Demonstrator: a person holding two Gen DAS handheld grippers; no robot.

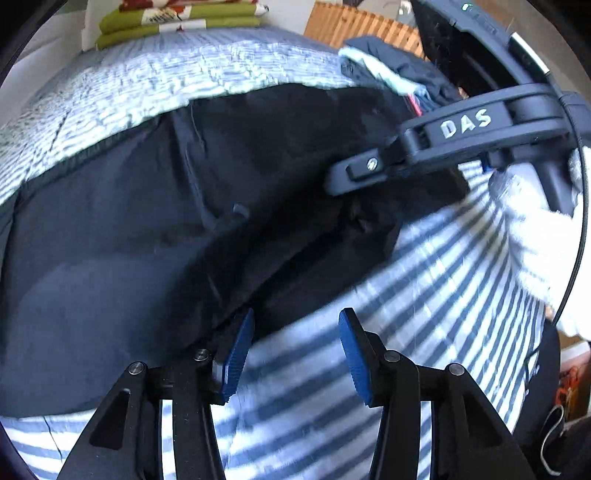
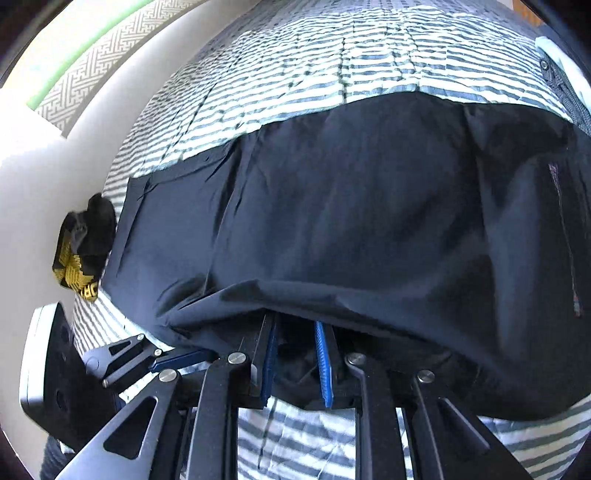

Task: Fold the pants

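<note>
Dark pants [image 1: 155, 206] are spread across a blue-and-white striped bedcover [image 1: 424, 295], filling the left and centre of the frame. At the bottom, the left gripper [image 1: 293, 354] is seen with jaws apart, nothing between them. The right gripper [image 1: 343, 184] enters from the upper right, over the pants' edge. Folded green cloths [image 1: 177, 22] are stacked at the top.

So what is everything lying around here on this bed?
pants: one, dark navy, spread across the bedspread
bedspread: one, blue and white stripes, under the pants
folded bedding: one stack, green, far end of the bed
clothes pile: dark blue and pale green, beyond the pants
black and yellow item: one, at the bed's edge
left gripper: black, blue pads, open over the pants' edge
right gripper: black, blue pads, closed on the pants' near edge
</note>
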